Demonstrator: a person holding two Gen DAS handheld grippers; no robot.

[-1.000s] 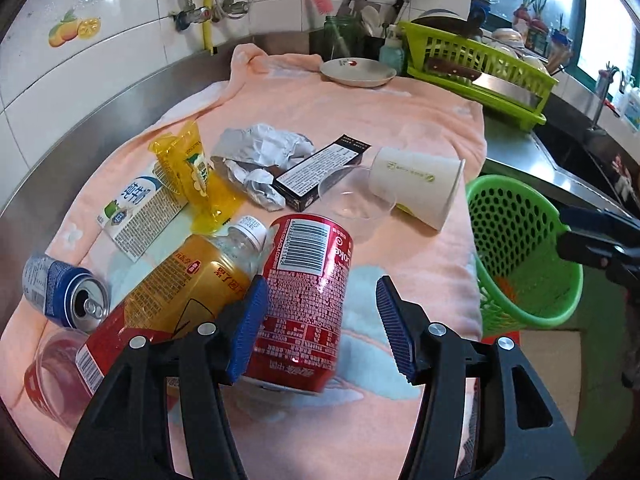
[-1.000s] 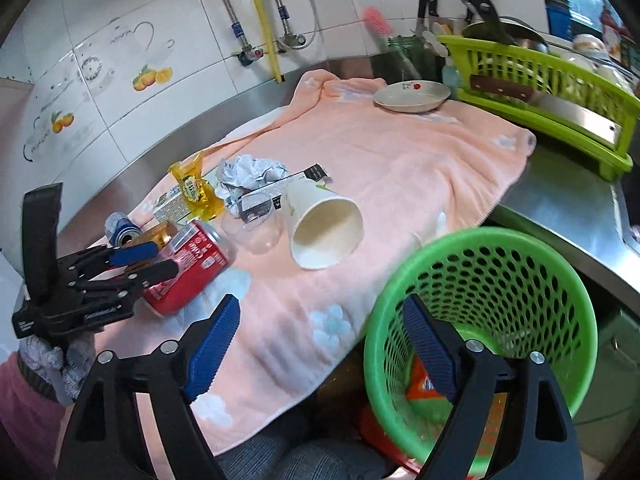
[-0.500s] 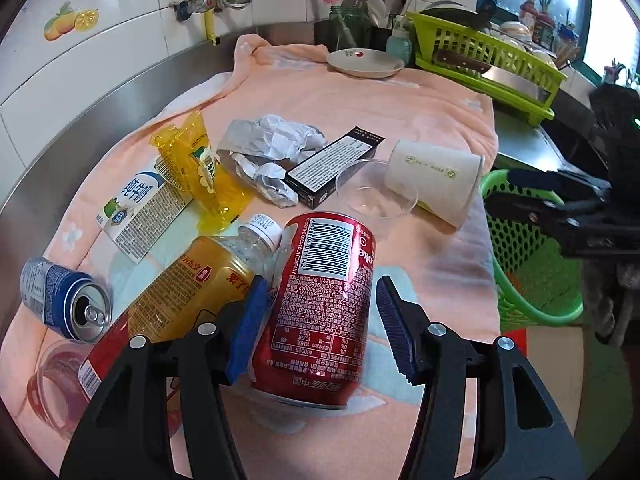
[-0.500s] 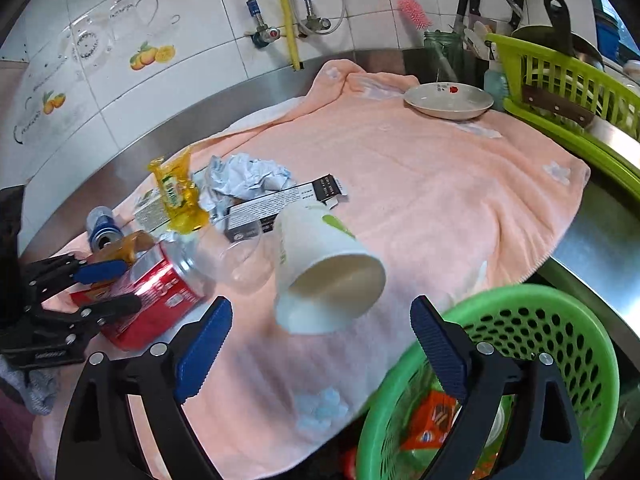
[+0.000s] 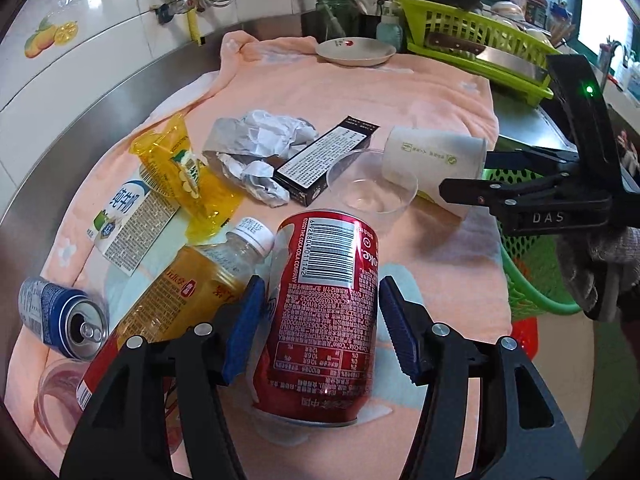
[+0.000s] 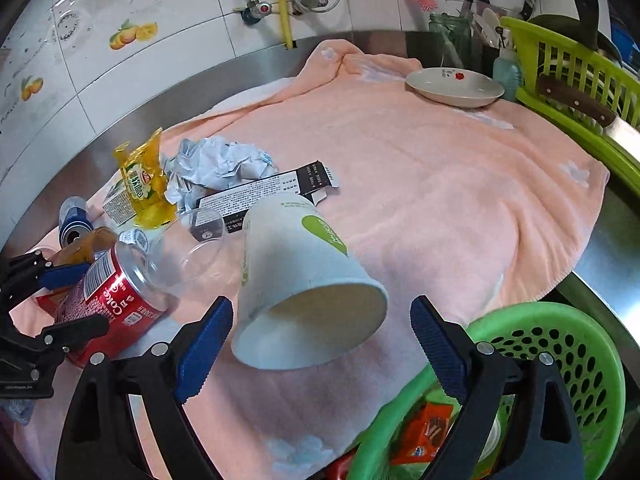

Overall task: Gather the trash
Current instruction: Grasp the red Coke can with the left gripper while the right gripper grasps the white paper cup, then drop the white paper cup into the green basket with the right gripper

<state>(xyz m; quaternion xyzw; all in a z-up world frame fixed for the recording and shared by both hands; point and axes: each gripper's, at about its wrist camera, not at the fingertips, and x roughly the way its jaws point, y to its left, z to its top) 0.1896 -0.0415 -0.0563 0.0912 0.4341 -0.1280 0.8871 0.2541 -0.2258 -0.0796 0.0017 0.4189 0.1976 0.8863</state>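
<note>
Trash lies on a pink towel [image 6: 440, 184]. My left gripper [image 5: 322, 326] is open, its pads on either side of a red cola can [image 5: 326, 304] lying on its side; I cannot tell if they touch it. My right gripper [image 6: 320, 344] is open around the mouth of a white paper cup [image 6: 300, 276] lying on its side. The cup also shows in the left wrist view [image 5: 434, 160]. A green basket [image 6: 560, 364] holding wrappers sits below the counter edge at right.
Around the can lie a yellow tea bottle [image 5: 180, 300], a blue can [image 5: 60, 316], a milk carton [image 5: 128, 220], a yellow wrapper [image 5: 188, 172], crumpled paper [image 5: 260, 144], a black box [image 5: 328, 160] and a clear cup [image 5: 372, 188]. A plate [image 6: 454, 86] and green dish rack [image 6: 580, 80] stand behind.
My right gripper moved from over the basket forward to the paper cup, which now lies between its fingers. My left gripper closed in a little around the red can.
</note>
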